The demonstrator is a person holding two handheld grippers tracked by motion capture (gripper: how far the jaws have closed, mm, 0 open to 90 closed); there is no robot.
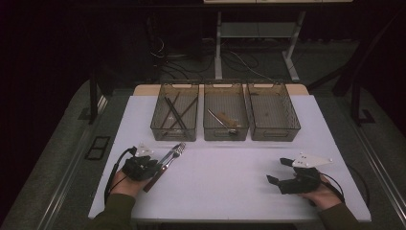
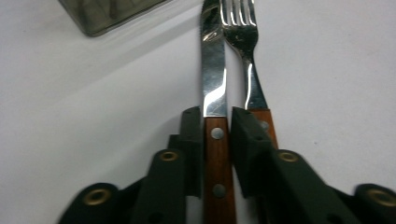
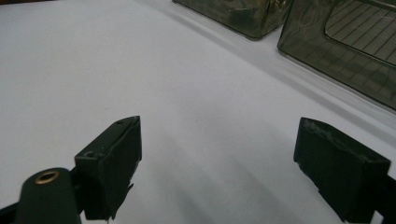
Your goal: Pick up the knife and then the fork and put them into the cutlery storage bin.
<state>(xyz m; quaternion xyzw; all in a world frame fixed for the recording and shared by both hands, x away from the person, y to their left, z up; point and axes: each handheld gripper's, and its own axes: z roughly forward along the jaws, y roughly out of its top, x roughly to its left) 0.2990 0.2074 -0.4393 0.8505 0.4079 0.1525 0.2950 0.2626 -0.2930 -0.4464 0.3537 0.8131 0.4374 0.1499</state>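
Left gripper (image 2: 217, 135) pinches the knife (image 2: 215, 84) handle beside the fork (image 2: 247, 56) — right gripper (image 3: 217, 163) spread wide

Three see-through boxes stand side by side on the far part of the white table (image 1: 230, 172). The left box (image 1: 175, 112) has long dark sticks in it, lying slanted. The middle box (image 1: 225, 112) has a shiny metal piece and something brown with it; what they are is hard to tell. The right box (image 1: 273, 112) looks almost bare inside. The boxes stand very close to each other. Behind the table, on the dark floor, are the pale metal legs of a stand (image 1: 292, 57). Black cables (image 1: 165, 52) lie in loops beside it. A dark grey mat (image 1: 52, 153) lies left of the table.
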